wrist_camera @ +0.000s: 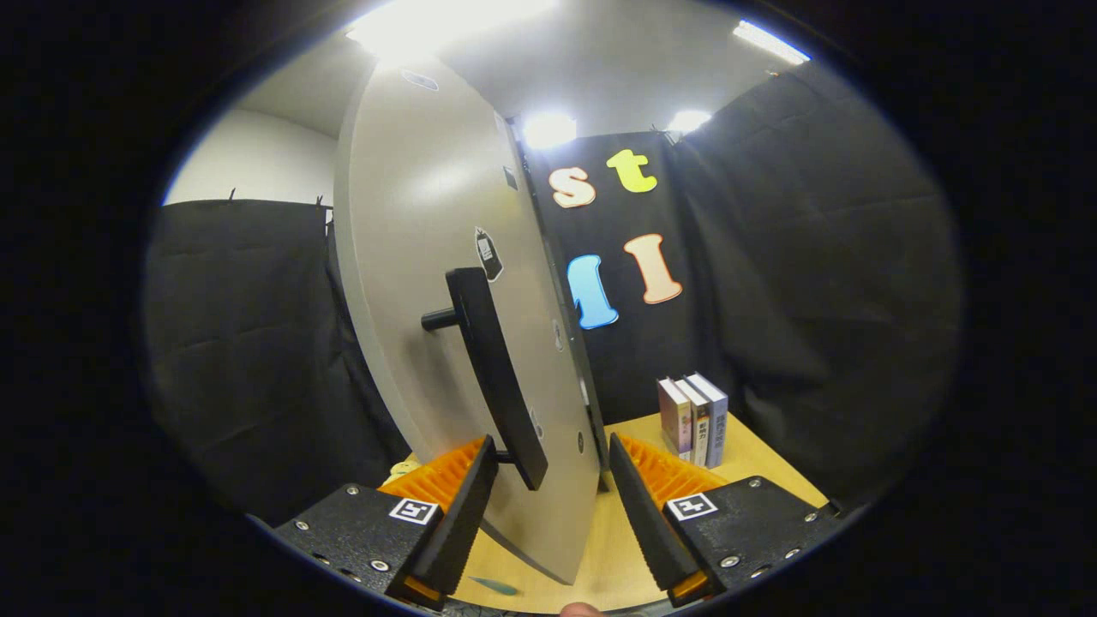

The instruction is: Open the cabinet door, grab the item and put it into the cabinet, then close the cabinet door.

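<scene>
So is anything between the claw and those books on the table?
Yes. The open grey cabinet door stands edge-on between the open claw's fingers, its long black handle by one of them. The three upright books stand beyond on the wooden table, past the door's edge.

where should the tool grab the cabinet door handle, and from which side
Grip the lower stretch of the black bar handle, closing across its thin width. It stands off the grey cabinet door on short posts, leaving room behind for a finger. Come straight ahead: the open tool already straddles the bar's bottom end and the door's edge.
</scene>
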The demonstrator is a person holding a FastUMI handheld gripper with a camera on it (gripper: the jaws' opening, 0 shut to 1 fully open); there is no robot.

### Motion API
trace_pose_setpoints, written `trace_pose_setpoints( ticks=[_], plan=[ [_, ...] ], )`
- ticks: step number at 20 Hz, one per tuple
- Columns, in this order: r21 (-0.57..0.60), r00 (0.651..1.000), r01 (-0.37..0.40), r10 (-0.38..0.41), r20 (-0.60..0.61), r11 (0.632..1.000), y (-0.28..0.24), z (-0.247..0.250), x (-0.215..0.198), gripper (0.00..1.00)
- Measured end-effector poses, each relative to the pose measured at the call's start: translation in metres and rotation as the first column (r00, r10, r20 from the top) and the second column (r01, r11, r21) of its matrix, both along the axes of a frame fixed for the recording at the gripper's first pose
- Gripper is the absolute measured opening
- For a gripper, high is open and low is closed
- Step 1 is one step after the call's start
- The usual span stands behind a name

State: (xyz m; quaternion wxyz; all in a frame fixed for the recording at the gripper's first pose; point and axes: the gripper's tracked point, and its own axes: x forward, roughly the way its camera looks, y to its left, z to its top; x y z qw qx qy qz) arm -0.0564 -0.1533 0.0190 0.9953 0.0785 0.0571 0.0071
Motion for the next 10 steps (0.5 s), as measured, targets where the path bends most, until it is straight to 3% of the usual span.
trace_pose_setpoints(
  ticks=[5, 10],
  plan=[
    [-0.128, 0.980, 0.197, -0.192, 0.044, 0.972, -0.048, 0.001, -0.002, 0.85],
    [-0.029, 0.956, 0.290, -0.288, 0.050, 0.957, -0.083, -0.002, -0.014, 0.85]
  ],
)
